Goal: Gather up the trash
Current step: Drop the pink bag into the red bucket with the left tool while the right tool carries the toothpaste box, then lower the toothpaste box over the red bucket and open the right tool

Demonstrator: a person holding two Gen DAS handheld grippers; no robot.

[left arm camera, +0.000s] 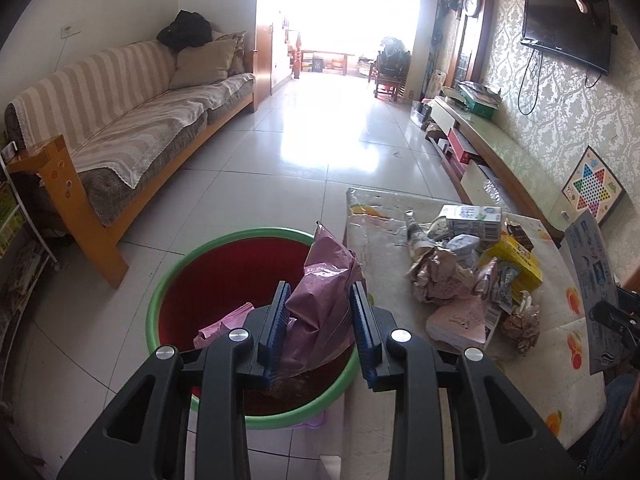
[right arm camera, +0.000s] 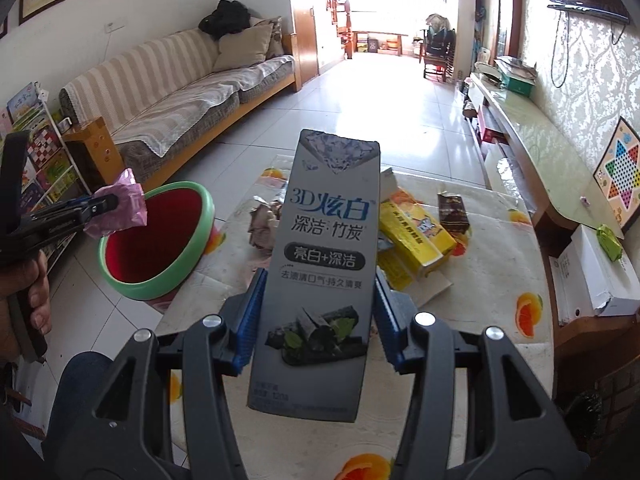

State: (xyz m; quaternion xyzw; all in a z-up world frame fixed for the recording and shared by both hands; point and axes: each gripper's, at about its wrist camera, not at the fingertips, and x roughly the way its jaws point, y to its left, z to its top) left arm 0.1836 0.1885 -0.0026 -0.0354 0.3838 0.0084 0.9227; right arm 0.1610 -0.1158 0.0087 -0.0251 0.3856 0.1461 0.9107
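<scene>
My left gripper (left arm camera: pixel 320 292) is shut on a crumpled pink plastic bag (left arm camera: pixel 324 280) and holds it over the red bin with a green rim (left arm camera: pixel 256 236) that stands on the floor left of the table. The right wrist view shows the same bag (right arm camera: pixel 124 204) above the bin (right arm camera: pixel 160 236). My right gripper (right arm camera: pixel 318 280) is shut on a grey toothpaste box (right arm camera: pixel 324 260) held upright above the table. The box also shows at the right edge of the left wrist view (left arm camera: pixel 592 276). A heap of trash (left arm camera: pixel 472 264) lies on the table: crumpled paper, a yellow box (right arm camera: pixel 412 236), a carton, wrappers.
The low table with an orange-print cloth (right arm camera: pixel 496 280) stands right of the bin. A striped sofa (left arm camera: pixel 132 120) runs along the left wall. A TV bench (left arm camera: pixel 508 148) lines the right wall. A white box (right arm camera: pixel 596 276) sits at the right. Tiled floor stretches ahead.
</scene>
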